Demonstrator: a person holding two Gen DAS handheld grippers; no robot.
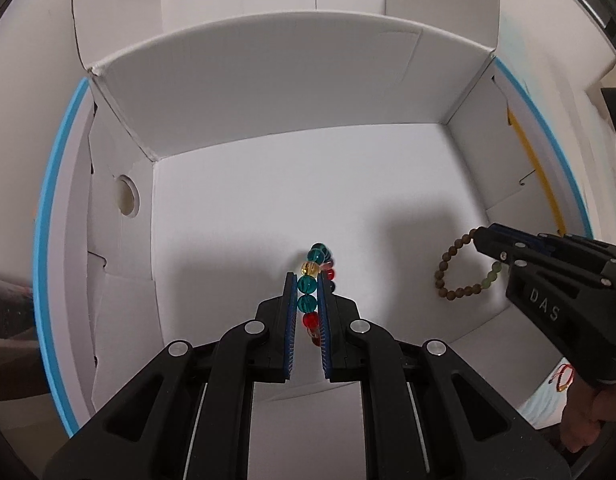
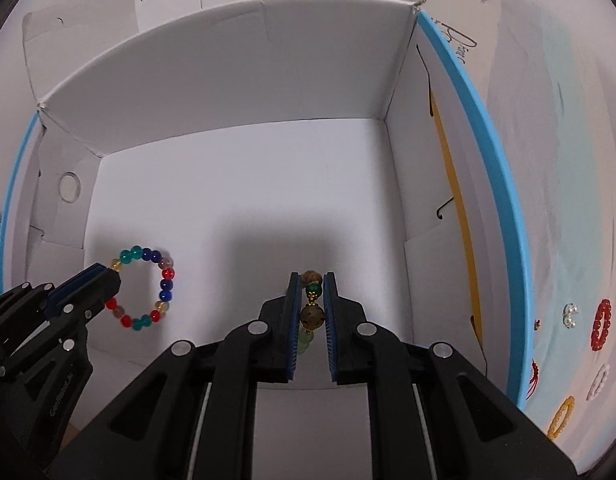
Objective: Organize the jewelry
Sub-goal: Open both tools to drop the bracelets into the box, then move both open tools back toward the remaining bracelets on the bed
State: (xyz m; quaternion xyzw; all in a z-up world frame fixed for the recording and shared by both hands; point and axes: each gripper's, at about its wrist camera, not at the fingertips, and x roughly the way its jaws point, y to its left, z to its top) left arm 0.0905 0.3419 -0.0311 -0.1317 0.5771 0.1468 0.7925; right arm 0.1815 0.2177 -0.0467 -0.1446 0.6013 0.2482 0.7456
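Inside a white cardboard box (image 1: 268, 184) with a blue-edged rim, the left claw (image 1: 307, 292) pinches a bracelet of teal, red, blue and amber glass beads (image 2: 146, 288), while the right claw (image 2: 311, 292) pinches a brown wooden-bead bracelet with green beads (image 1: 460, 268), both low over the box's floor. The right claw's black body reads "DAS". Beyond the box's right wall, a pale worktop (image 2: 548, 200) carries a red bead bracelet (image 2: 601, 325), a white one (image 2: 599, 381) and a yellow one (image 2: 561, 417).

My black, blue-padded left claw (image 1: 307, 280) grips teal, red, yellow and blue beads (image 2: 146, 289); my right (image 2: 312, 280) grips brown-and-green ones (image 1: 464, 268) over the white box (image 1: 268, 184).
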